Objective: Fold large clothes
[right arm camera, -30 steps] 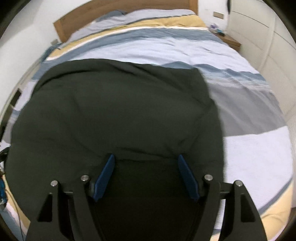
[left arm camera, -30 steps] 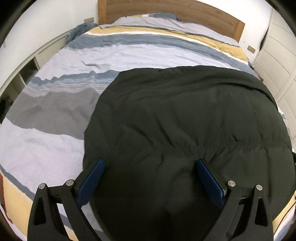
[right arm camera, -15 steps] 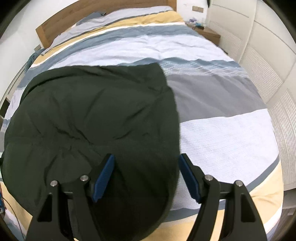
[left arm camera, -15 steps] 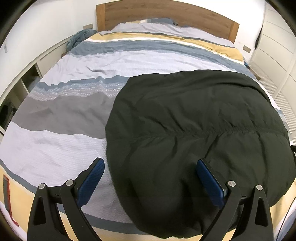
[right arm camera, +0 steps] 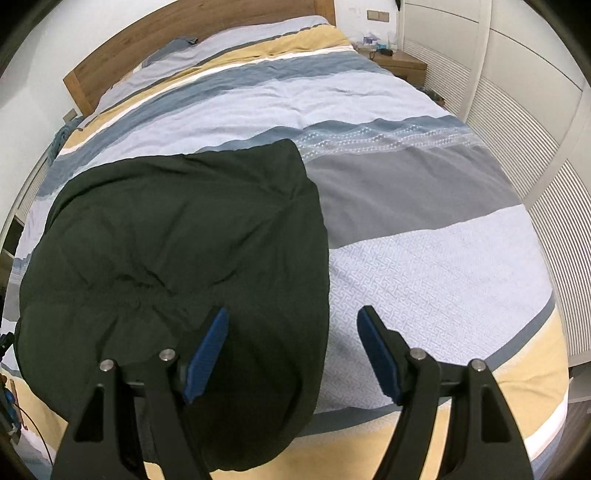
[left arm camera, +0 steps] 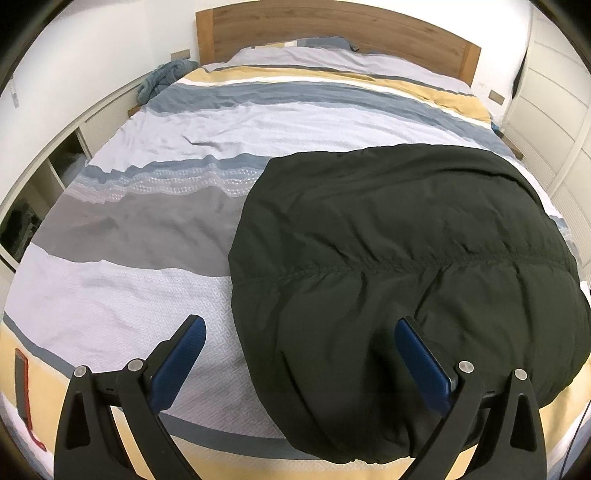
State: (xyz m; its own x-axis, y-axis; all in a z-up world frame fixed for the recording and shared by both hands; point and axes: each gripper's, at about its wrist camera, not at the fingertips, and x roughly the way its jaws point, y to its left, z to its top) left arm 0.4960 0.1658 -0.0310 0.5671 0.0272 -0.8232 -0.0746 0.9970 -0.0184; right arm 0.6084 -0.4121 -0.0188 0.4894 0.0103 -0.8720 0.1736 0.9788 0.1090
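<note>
Dark jacket folded on the striped bed, both grippers above it, empty.

Left view: the left gripper (left arm camera: 299,350) has its jaws spread over the left edge of the jacket (left arm camera: 399,236), which lies near the foot of the bed (left arm camera: 155,221).
Right view: the right gripper (right arm camera: 291,350) has its jaws spread above the jacket's right edge, pinching nothing.

You look over a wide bed with a striped duvet cover (left arm camera: 155,236) in grey, blue, white and yellow bands. A wooden headboard (left arm camera: 332,26) stands at its far end, a wooden nightstand (right arm camera: 400,64) beside white louvred wardrobe doors (right arm camera: 532,122).
</note>
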